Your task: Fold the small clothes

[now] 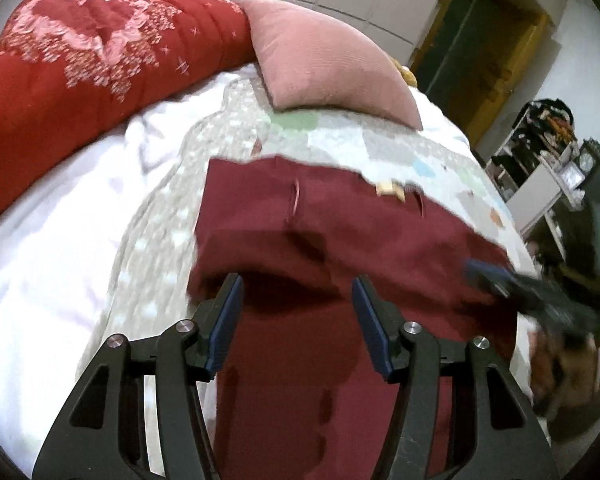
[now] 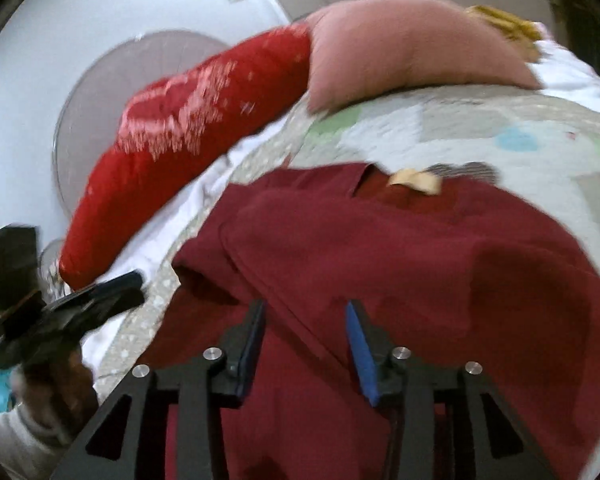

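Note:
A dark red garment lies on a patterned quilt on a bed, partly folded over itself, with a beige label at its far edge. It also shows in the right wrist view. My left gripper is open just above the garment's near fold, nothing between its blue pads. My right gripper is open over the garment's near part, empty. The right gripper also shows blurred at the right of the left wrist view. The left gripper shows blurred at the left of the right wrist view.
A pink pillow and a red embroidered bolster lie at the far side of the bed. A white sheet lies left of the quilt. A shelf with clutter and a door stand to the right.

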A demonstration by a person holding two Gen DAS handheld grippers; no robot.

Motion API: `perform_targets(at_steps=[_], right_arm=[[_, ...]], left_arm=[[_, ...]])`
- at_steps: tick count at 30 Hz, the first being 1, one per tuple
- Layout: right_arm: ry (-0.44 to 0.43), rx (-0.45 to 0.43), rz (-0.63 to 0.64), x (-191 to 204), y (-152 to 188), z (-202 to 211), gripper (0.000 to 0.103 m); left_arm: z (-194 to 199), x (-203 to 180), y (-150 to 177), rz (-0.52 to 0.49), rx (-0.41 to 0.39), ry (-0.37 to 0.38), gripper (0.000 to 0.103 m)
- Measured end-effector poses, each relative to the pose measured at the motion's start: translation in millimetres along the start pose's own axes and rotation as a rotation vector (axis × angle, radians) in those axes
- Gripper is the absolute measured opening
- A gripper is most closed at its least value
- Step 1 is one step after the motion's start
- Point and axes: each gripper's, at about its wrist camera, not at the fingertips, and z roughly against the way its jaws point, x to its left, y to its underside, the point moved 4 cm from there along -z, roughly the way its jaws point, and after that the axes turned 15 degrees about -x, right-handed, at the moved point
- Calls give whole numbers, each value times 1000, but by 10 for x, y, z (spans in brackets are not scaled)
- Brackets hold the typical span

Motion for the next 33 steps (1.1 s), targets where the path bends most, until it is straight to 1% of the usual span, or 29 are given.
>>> perform_targets(at_steps=[2,3,6,7,9,10,11,12,13,14,16,17,20,22,24,26,27,28,29,31,33], right_arm=[[30,-35,-22,-143,-1,311,41],[40,-46,-29,-160,-4,399,41],[82,-108,-64,-381,16,807,43],[98,-122,-77,-437,26,896,45],[130,-154,-123,-604,92,1098,45],[140,-159,-141,-656,119,1147,45],[158,-166,-157,-725,173,1216,45],[171,-175,-159,-757,201,1258,45],[185,-186,-157,-788,217,1310,45],[205,-206,-155,-823,237,1373,45],[223,-226,-167,-884,250,1453,45],[233,-231,-178,-927,259,1486,45],[278,-221,-180,-994,276,1512,45],[274,-201,-174,-971,293,1474,45],[256,-179,-151,-891,311,1422,46],[248,-172,-124,-811,333,1393,48],[237,-166,-107,-761,349,1366,52],[227,-158,-97,-732,371,1334,58],[221,-135,-80,-693,405,1277,61],[235,-107,-44,-656,463,1174,62],[244,-100,-52,-678,489,1080,62]], left_arm=[[-144,-9,-124,-12,-11,-14,56],[-222,-17,-172,-21,-6,-14,56],[-557,-35,-257,-16,54,-11,56],[-664,-38,-257,-8,77,-9,56],[-862,-35,-228,-5,126,-24,56],[-976,-42,-195,-14,155,-36,52],[-1032,-63,-175,-26,164,-31,40],[-1072,-95,-150,-47,171,-30,36],[-1104,-128,-123,-83,174,-48,34],[-1108,-150,-121,-103,166,-59,25],[-1085,-207,-150,-124,147,-57,17],[-1043,-236,-192,-128,132,-54,15],[-901,-287,-378,-146,73,-33,14],[-836,-258,-491,-135,53,-29,14],[-757,-157,-580,-111,21,-42,14],[-659,35,-608,-75,-4,-81,14],[-628,134,-587,-53,-8,-99,14],[-606,218,-537,-34,-5,-108,14],[-621,292,-451,-22,19,-108,14],[-686,375,-289,-17,58,-118,14],[-731,412,-211,-8,79,-127,14]])
